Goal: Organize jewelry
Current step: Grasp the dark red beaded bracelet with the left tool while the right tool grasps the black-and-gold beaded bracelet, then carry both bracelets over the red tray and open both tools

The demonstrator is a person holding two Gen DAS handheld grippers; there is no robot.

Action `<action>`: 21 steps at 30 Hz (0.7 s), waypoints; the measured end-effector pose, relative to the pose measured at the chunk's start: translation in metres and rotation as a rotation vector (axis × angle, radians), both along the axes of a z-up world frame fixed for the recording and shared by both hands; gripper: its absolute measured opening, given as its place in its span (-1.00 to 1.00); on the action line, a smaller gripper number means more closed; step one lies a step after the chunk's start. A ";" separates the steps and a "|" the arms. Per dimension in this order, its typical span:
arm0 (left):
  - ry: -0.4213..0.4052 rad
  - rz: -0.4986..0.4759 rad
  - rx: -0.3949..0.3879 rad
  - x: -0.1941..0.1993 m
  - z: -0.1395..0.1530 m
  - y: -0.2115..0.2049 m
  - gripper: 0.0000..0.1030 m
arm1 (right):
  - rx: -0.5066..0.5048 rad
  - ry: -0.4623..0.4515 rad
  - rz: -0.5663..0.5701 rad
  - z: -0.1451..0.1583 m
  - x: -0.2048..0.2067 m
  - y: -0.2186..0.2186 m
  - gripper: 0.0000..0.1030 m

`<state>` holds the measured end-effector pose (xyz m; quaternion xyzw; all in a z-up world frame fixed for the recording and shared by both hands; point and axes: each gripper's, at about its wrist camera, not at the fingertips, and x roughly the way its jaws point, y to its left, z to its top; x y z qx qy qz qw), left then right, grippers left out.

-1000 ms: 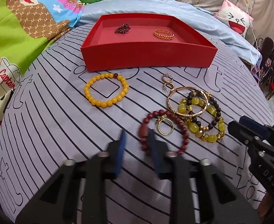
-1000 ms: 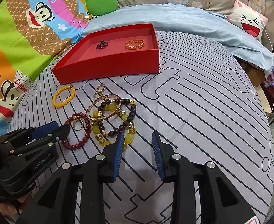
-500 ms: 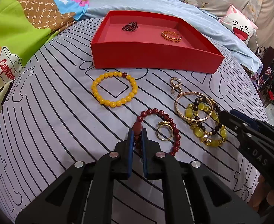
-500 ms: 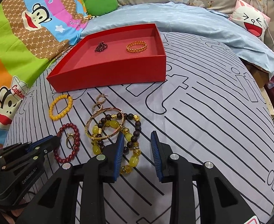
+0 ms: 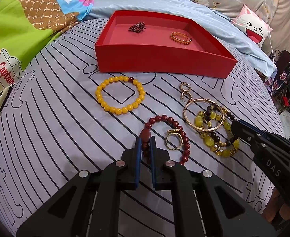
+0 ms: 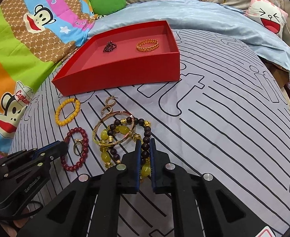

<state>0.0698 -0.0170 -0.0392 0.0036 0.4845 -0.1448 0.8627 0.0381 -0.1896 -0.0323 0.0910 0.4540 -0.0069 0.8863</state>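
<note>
My left gripper (image 5: pixel 145 141) is shut on the dark red bead bracelet (image 5: pixel 176 127), which lies on the striped bedsheet with a gold ring (image 5: pixel 173 141) inside it. My right gripper (image 6: pixel 144 145) is shut on the dark brown bead bracelet (image 6: pixel 147 133), tangled with a yellow-green bead bracelet (image 6: pixel 105 156) and a gold bangle (image 6: pixel 113 130). A yellow bead bracelet (image 5: pixel 120 94) and gold earrings (image 5: pixel 185 90) lie loose. The red tray (image 5: pixel 164 59) behind holds a small dark red piece (image 5: pixel 137 26) and a gold chain bracelet (image 5: pixel 180 37).
A light blue quilt (image 6: pixel 204 19) lies behind the tray. A cartoon monkey blanket (image 6: pixel 26 39) covers the left side. A pink face cushion (image 6: pixel 269 17) sits at the far right. The bed edge drops off on the right.
Both grippers moved forward and closed: the left on the dark red bead bracelet, the right on the dark brown bead bracelet in the tangled pile.
</note>
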 end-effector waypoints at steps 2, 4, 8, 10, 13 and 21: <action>-0.001 -0.004 0.001 -0.001 0.001 0.000 -0.85 | 0.003 -0.010 -0.004 0.004 -0.003 -0.001 -0.85; -0.002 -0.004 -0.004 -0.002 0.003 0.000 -0.85 | 0.009 -0.022 -0.008 0.008 -0.005 -0.002 -0.85; -0.015 -0.009 -0.014 -0.005 0.011 0.000 -0.85 | 0.018 -0.045 -0.010 0.016 -0.009 -0.004 -0.85; -0.027 -0.013 -0.016 -0.007 0.016 0.000 -0.85 | 0.024 -0.058 -0.009 0.022 -0.010 -0.005 -0.85; -0.044 -0.023 -0.027 -0.010 0.025 -0.002 -0.85 | 0.029 -0.078 -0.007 0.029 -0.012 -0.004 -0.85; -0.079 -0.042 -0.046 -0.015 0.048 -0.005 -0.85 | 0.035 -0.132 -0.008 0.051 -0.017 -0.006 -0.85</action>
